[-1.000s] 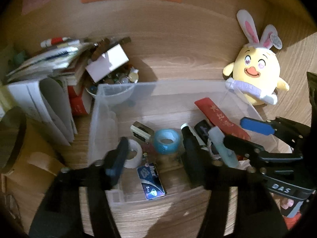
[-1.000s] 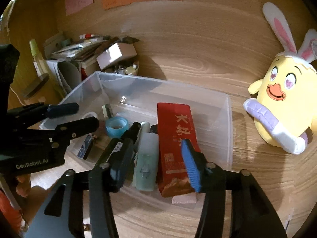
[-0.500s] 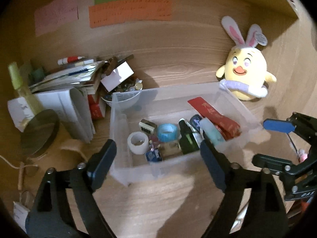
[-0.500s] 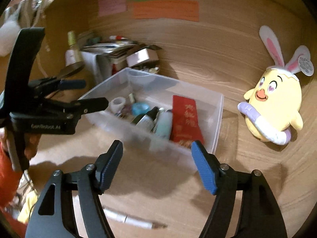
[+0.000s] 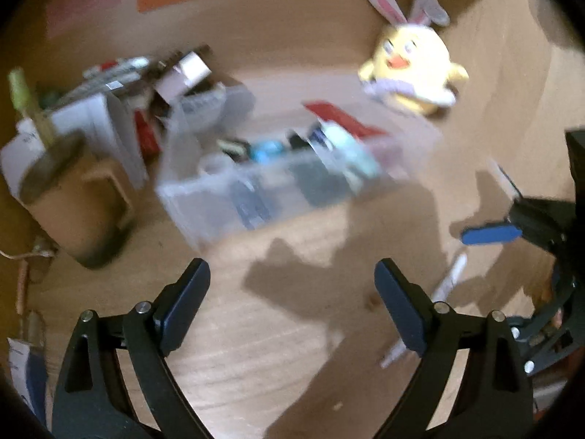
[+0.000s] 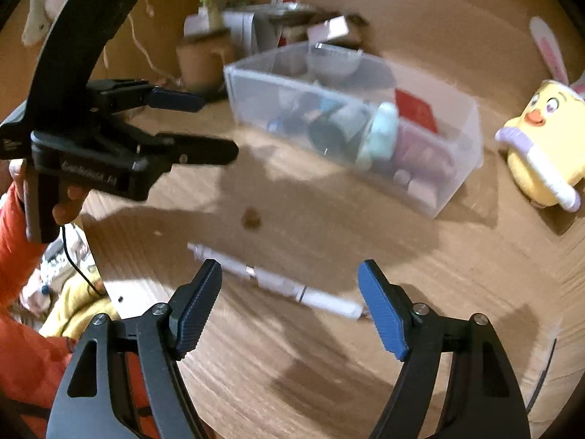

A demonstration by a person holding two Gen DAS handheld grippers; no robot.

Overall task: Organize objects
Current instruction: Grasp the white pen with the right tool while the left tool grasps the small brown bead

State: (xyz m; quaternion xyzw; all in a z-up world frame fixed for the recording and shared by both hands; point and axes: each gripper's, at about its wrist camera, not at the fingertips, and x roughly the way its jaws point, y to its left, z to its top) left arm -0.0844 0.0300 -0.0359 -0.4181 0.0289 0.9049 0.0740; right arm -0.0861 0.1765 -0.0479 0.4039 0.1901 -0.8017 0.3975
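White pen (image 6: 278,281) at 12 o'clock of right gripper (image 6: 290,307): light, stiff, slippery (grab mid-barrel). Both jaws wide open, left gripper (image 5: 292,305) empty.

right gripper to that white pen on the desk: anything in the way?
Nothing visible. The right gripper is open with the white pen lying on bare wood just beyond its fingertips. The clear bin sits farther back, and the left gripper hangs off to the side.
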